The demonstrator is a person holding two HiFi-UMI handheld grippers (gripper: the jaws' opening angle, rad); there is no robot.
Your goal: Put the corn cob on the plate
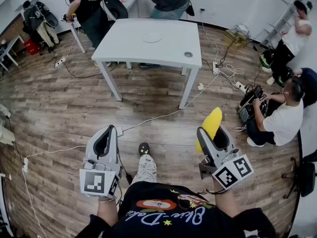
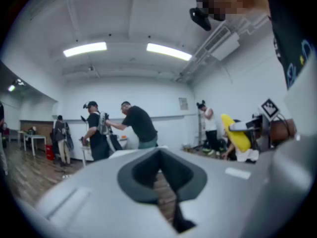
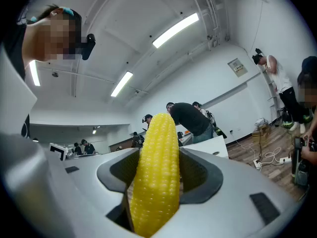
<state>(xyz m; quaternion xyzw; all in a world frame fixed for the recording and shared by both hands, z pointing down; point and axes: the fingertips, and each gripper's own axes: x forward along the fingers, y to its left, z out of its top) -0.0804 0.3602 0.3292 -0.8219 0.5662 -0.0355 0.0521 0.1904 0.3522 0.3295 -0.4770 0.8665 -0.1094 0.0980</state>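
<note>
A yellow corn cob point(image 1: 210, 126) point(image 3: 156, 172) sticks out forward from my right gripper point(image 1: 214, 134) point(image 3: 157, 182), whose jaws are shut on its lower half. My left gripper point(image 1: 106, 134) point(image 2: 161, 157) is held level beside it, jaws shut with nothing between them. Both hang over the wooden floor, close to my body. A small white plate point(image 1: 152, 37) lies on the white table point(image 1: 124, 46) well ahead of both grippers. In the left gripper view the corn cob point(image 2: 235, 132) shows off to the right.
Cables and a power strip point(image 1: 60, 62) run across the floor around the table. A person point(image 1: 277, 119) sits on the floor at right with equipment, and other people stand behind the table. My shoe point(image 1: 143, 149) is between the grippers.
</note>
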